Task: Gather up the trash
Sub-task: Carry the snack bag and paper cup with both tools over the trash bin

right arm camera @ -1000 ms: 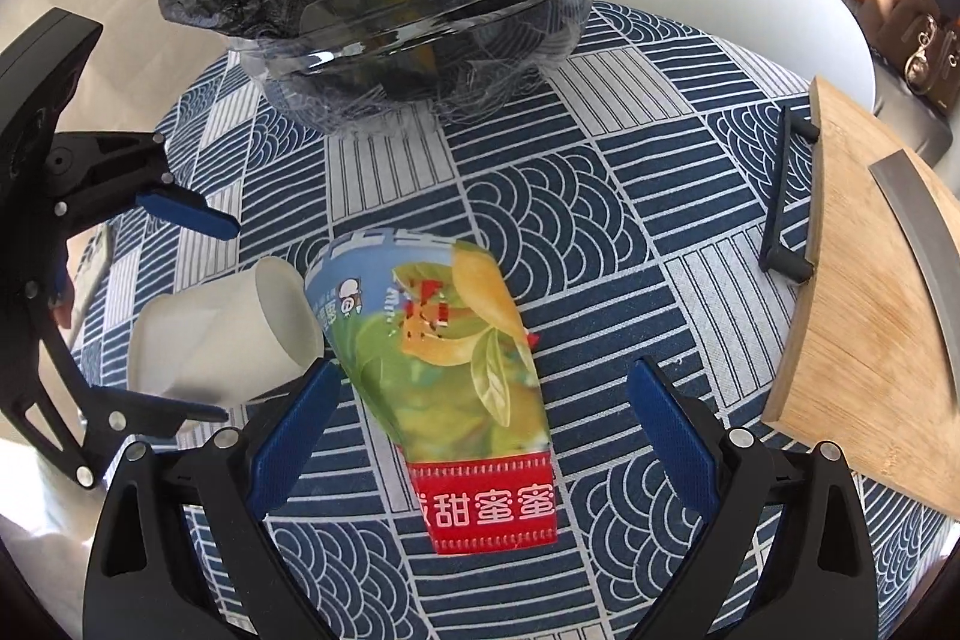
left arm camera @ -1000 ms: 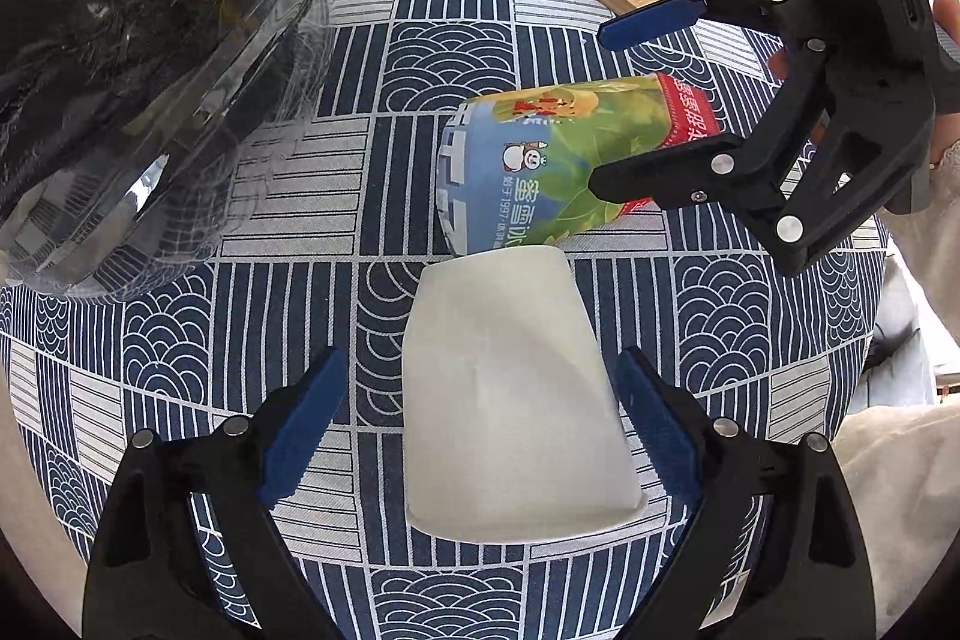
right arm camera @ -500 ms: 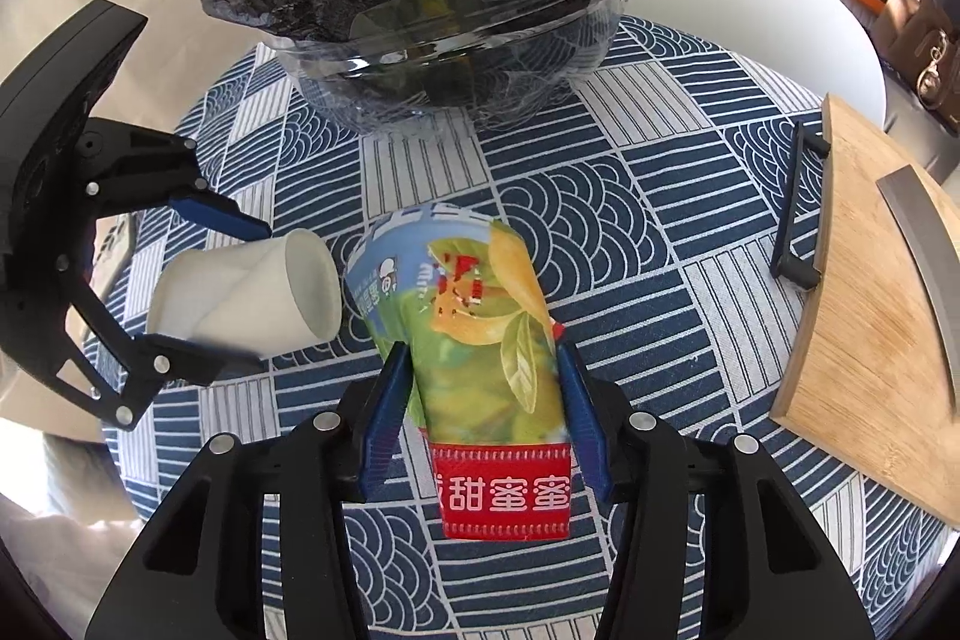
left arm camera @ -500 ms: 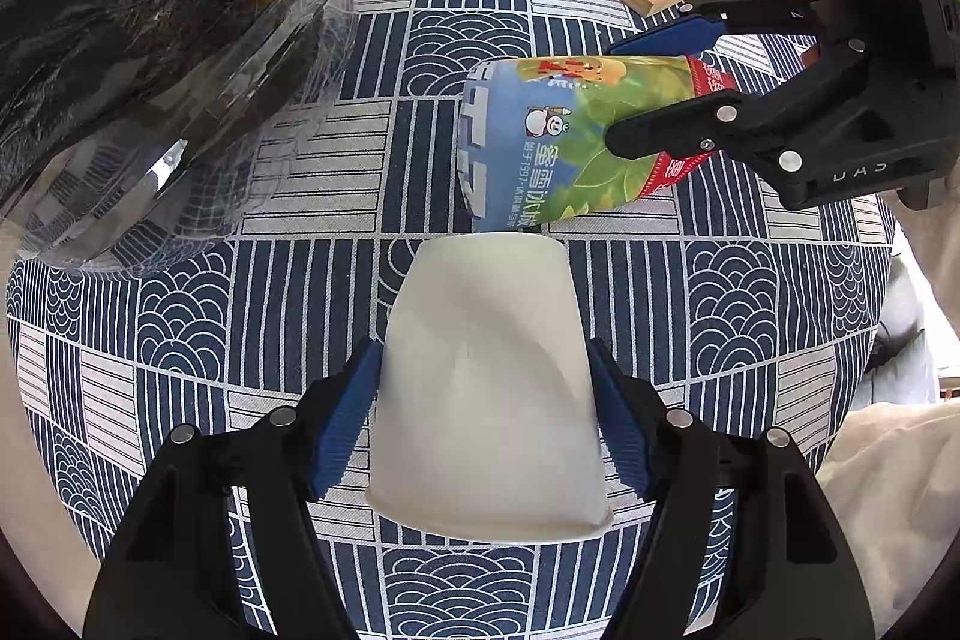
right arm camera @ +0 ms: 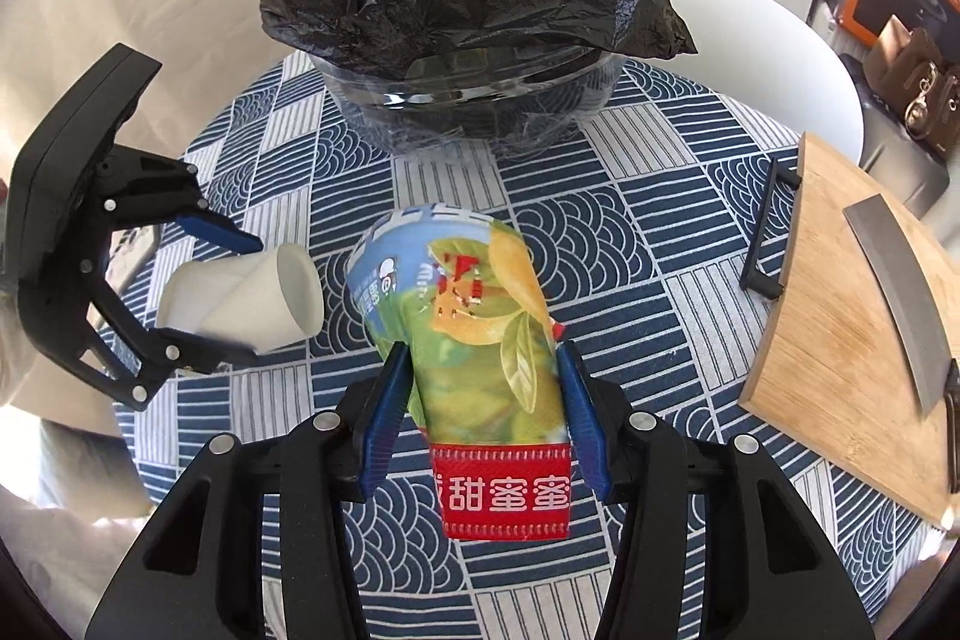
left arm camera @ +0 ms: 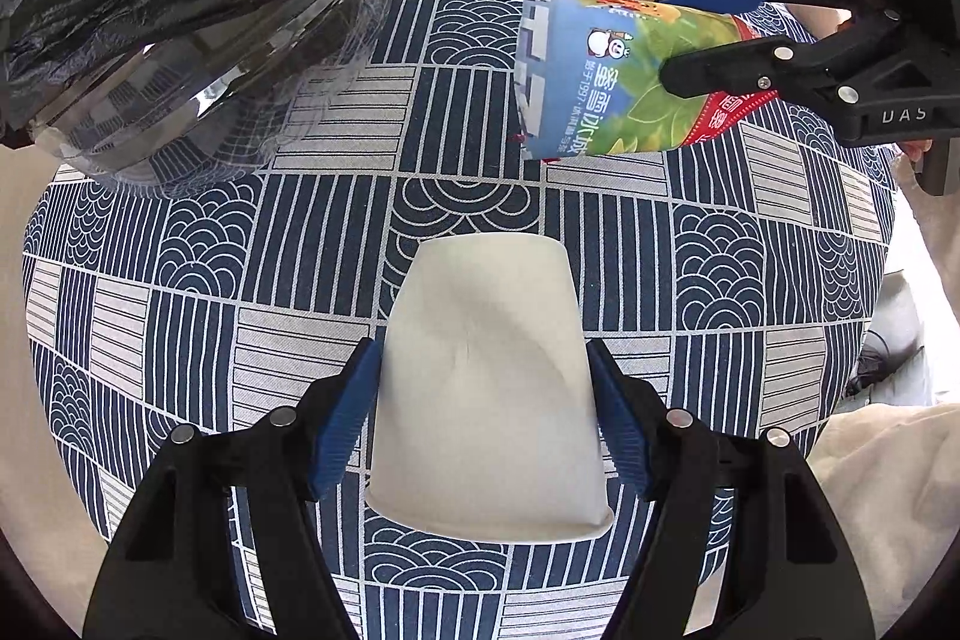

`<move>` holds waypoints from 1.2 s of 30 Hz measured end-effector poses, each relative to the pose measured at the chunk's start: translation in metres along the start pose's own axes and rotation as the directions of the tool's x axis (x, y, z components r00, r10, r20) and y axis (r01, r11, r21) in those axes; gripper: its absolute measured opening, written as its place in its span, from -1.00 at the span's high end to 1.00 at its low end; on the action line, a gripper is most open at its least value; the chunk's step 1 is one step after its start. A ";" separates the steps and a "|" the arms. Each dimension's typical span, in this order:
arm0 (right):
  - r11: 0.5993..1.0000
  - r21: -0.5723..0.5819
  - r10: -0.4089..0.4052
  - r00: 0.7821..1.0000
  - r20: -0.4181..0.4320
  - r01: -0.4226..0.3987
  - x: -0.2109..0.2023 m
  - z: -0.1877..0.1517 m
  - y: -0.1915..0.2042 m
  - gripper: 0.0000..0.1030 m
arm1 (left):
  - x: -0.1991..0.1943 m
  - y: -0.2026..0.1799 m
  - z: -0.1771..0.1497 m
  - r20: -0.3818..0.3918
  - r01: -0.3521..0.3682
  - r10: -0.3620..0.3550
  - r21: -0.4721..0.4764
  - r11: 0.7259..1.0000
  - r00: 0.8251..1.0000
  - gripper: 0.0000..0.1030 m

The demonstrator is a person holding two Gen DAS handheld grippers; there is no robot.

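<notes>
Left wrist: left gripper [left arm camera: 483, 412] clamped on white paper cup [left arm camera: 486, 388], right gripper [right arm camera: 483, 415] clamped on printed drink cup [right arm camera: 474, 340], both above patterned tablecloth [left arm camera: 240, 280], near black-lined bin [right arm camera: 474, 10].

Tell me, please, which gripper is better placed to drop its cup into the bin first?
Probably right: the right gripper points its printed cup at the bin; the left gripper has it off to one side.

Bin [right arm camera: 474, 40] behind cups [right arm camera: 480, 340], board [right arm camera: 852, 310] rightward
</notes>
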State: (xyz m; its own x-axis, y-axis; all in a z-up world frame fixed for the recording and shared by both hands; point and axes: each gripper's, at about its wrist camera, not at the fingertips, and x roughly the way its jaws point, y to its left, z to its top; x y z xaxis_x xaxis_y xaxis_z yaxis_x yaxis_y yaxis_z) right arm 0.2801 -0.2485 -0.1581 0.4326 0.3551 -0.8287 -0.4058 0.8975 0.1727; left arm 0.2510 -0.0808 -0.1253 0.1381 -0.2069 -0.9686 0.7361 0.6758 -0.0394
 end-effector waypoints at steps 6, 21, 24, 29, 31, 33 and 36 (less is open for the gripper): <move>1.000 -0.025 -0.010 1.000 0.016 0.010 -0.013 -0.003 0.008 0.11 | -0.016 0.006 -0.019 0.016 -0.026 0.027 -0.059 0.998 1.000 -0.34; 0.995 -0.092 -0.041 0.996 0.082 0.048 -0.054 0.012 0.020 0.11 | -0.060 0.036 -0.034 0.060 -0.112 0.124 -0.169 0.979 0.990 -0.34; 0.992 -0.111 -0.051 0.994 0.093 0.061 -0.061 0.020 0.021 0.11 | -0.068 0.040 -0.032 0.077 -0.124 0.140 -0.188 0.974 0.987 -0.34; 0.988 -0.127 -0.072 0.991 0.115 0.086 -0.074 0.034 0.016 0.11 | -0.082 0.050 -0.027 0.106 -0.146 0.171 -0.212 0.966 0.980 -0.34; 0.988 -0.128 -0.075 0.989 0.125 0.091 -0.079 0.040 0.013 0.11 | -0.089 0.055 -0.024 0.117 -0.160 0.189 -0.223 0.962 0.975 -0.34; 0.986 -0.133 -0.083 0.988 0.133 0.101 -0.083 0.046 0.011 0.11 | -0.096 0.060 -0.020 0.134 -0.177 0.211 -0.233 0.956 0.968 -0.34; 0.984 -0.137 -0.092 0.984 0.149 0.113 -0.091 0.057 0.007 0.11 | -0.109 0.068 -0.014 0.162 -0.182 0.225 -0.241 0.953 0.961 -0.34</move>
State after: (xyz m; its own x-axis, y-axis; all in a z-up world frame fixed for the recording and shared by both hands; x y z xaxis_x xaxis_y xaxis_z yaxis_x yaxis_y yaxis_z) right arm 0.2839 -0.2598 -0.0517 0.5836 0.3056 -0.7523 -0.4604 0.8877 0.0035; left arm 0.2773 -0.0026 -0.0262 0.4058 -0.1616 -0.8996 0.5167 0.8524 0.0800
